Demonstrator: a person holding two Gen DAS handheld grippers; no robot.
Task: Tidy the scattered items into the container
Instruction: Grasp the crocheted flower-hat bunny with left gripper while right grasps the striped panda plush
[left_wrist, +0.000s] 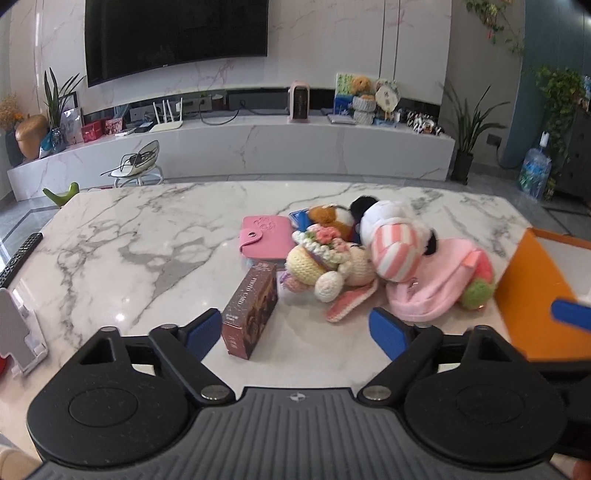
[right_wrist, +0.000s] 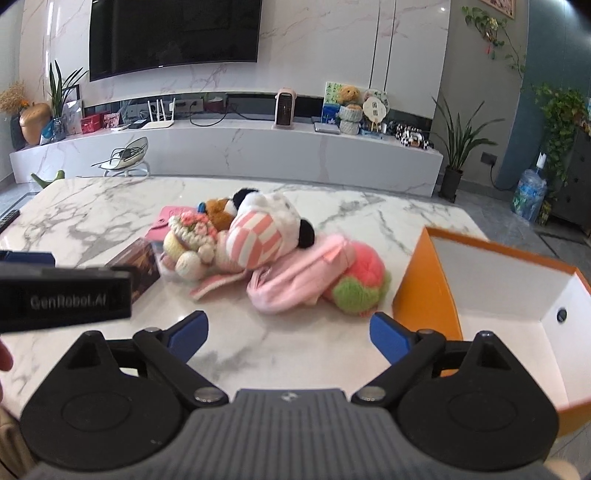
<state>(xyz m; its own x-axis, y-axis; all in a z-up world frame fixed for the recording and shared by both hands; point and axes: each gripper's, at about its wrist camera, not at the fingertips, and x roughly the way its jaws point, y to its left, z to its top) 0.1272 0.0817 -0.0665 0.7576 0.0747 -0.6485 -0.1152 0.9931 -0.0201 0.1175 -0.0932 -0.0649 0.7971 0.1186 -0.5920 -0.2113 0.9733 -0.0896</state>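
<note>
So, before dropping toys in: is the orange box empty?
As far as visible, empty: the orange box shows only bare white interior; its near corner is hidden by the gripper.

This is a home living room. A large wall-mounted television (left_wrist: 176, 35) fills the upper left against marble-look panels, above a long low marble media console (left_wrist: 258, 147) across the middle. On it stand a white router (left_wrist: 168, 120), a small pink heater (left_wrist: 298, 100), a teddy bear (left_wrist: 360, 85) and gift boxes. Potted plants (left_wrist: 467, 147) and a water jug (left_wrist: 533, 171) stand at the right, and a marble tabletop (left_wrist: 129, 240) fills the foreground.
</note>
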